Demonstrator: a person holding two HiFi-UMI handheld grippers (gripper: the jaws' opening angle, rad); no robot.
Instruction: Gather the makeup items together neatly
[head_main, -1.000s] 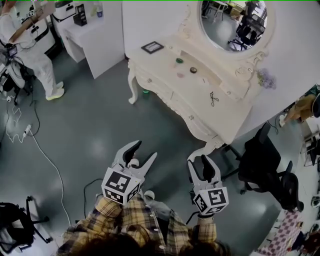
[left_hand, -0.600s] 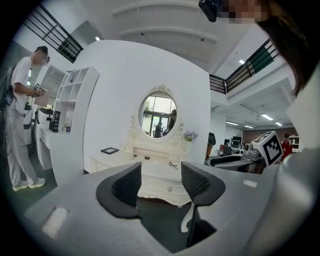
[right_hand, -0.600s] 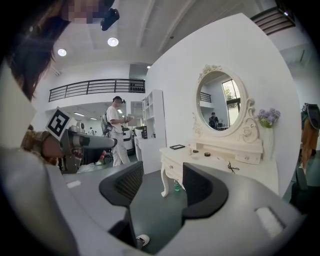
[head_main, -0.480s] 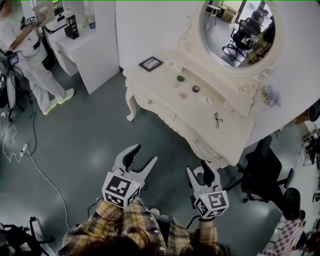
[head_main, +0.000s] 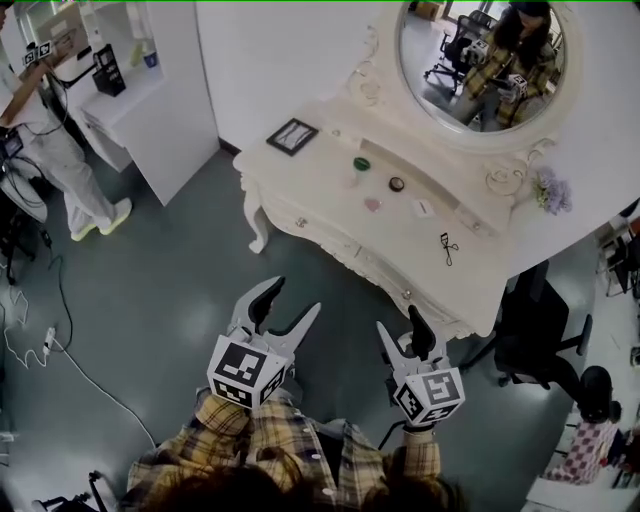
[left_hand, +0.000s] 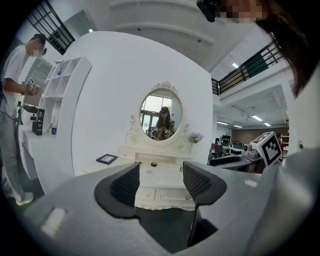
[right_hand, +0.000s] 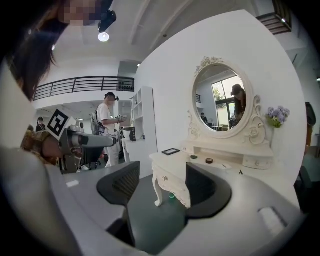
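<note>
A cream dressing table stands ahead under an oval mirror. On its top lie a green round compact, a dark round jar, a small pink piece, a white piece and a black eyelash curler, all spread apart. My left gripper and right gripper hang over the floor, short of the table. Both are open, their jaws have just been opening, and nothing is between them. In the left gripper view the gripper frames the table front. The right gripper frames a table leg.
A black picture frame lies on the table's left end and purple flowers stand at the mirror's right. A black office chair stands right of the table. A white counter, a person in white and floor cables are at the left.
The dressing table has come nearer and lower in the head view as I walk towards it. Both grippers stay in front of me with their jaws a little wider apart.
</note>
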